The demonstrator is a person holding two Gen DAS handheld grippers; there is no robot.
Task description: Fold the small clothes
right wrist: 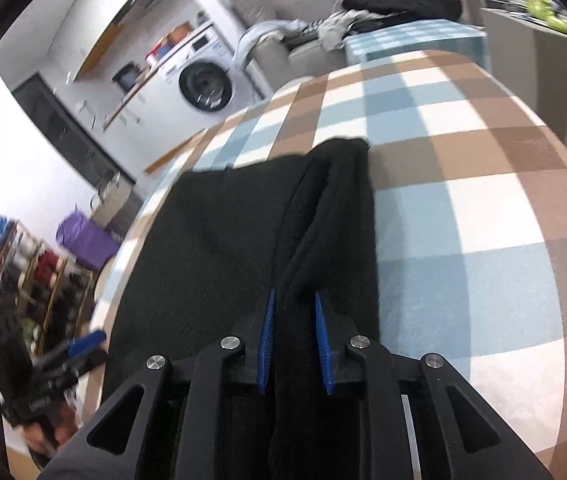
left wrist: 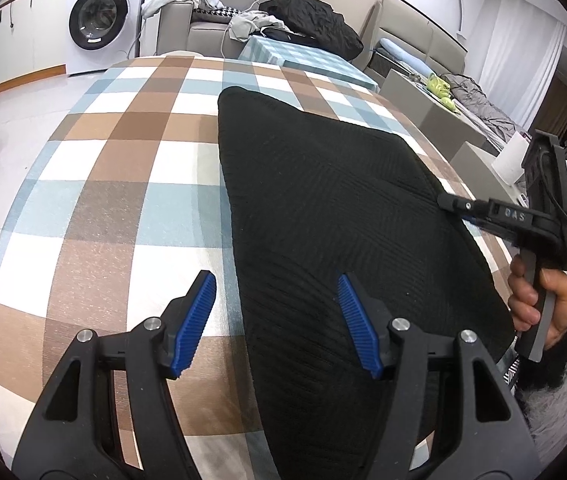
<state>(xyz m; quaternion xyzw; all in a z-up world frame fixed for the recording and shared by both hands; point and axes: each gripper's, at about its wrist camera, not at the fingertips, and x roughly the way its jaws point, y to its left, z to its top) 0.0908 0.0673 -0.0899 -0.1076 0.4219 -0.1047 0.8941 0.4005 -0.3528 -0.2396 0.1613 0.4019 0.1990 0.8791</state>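
A table (left wrist: 123, 184) under a brown, blue and white checked cloth fills the room's middle, with a washing machine (left wrist: 101, 20) and a cluttered sofa (left wrist: 211, 24) behind it. On it lies a black knitted garment (left wrist: 323, 200), spread toward the near right edge. The right gripper (right wrist: 293, 340) has its blue pads (right wrist: 266, 344) pinched narrow on a raised fold of that fabric, while the left gripper (left wrist: 279, 320) hangs with jaws wide, straddling the garment's left edge and gripping nothing.
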